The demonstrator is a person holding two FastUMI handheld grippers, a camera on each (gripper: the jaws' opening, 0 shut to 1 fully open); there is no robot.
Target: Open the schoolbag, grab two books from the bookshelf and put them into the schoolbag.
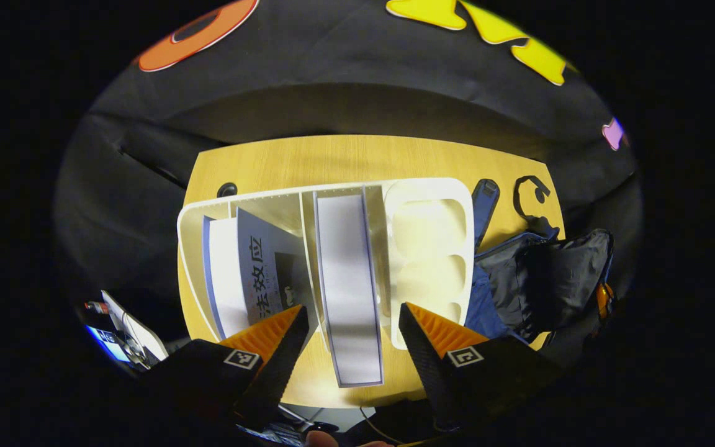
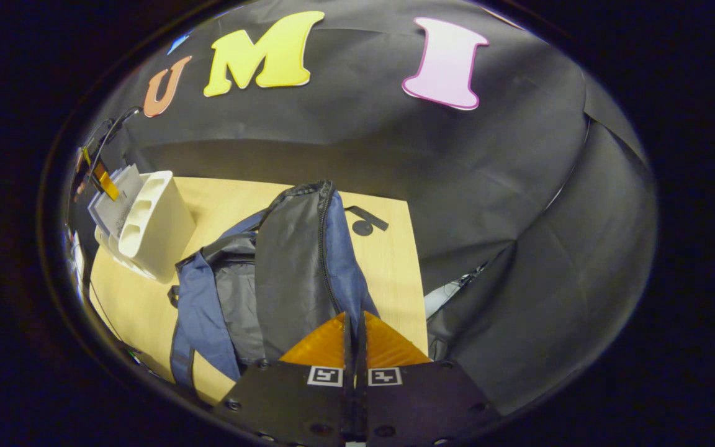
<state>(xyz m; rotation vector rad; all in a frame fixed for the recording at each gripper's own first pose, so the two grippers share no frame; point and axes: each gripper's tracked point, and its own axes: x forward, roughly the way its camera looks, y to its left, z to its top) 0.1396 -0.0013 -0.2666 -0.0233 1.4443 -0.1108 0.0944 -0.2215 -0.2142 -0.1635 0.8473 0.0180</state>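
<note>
Left gripper view looks down on a white plastic bookshelf [image 1: 332,205] with upright dividers, standing on a light wooden table [image 1: 345,158]. The left gripper [image 1: 352,313] hangs above the shelf's near edge with its fingers spread wide, holding nothing. Between the fingers, in the shelf's middle slot, stands a thick book with a pale blue cover and white page edges [image 1: 348,279]. In the slot to the left of it leans a second book with a grey-blue cover bearing dark characters [image 1: 258,267], beside a block of white pages. To the right of the bookshelf, just beside its cut-out end wall, lies the dark blue and black fabric schoolbag [image 1: 537,279], slumped on the table.

Right gripper view shows the right gripper [image 2: 354,335] with its fingers closed together, tips touching or nearly so; whether any fabric is pinched between them cannot be told. It sits right at the near end of the schoolbag [image 2: 295,261], whose zipper line [image 2: 323,248] runs away from the tips. The bookshelf [image 2: 149,226] stands to the left of the bag.
</note>
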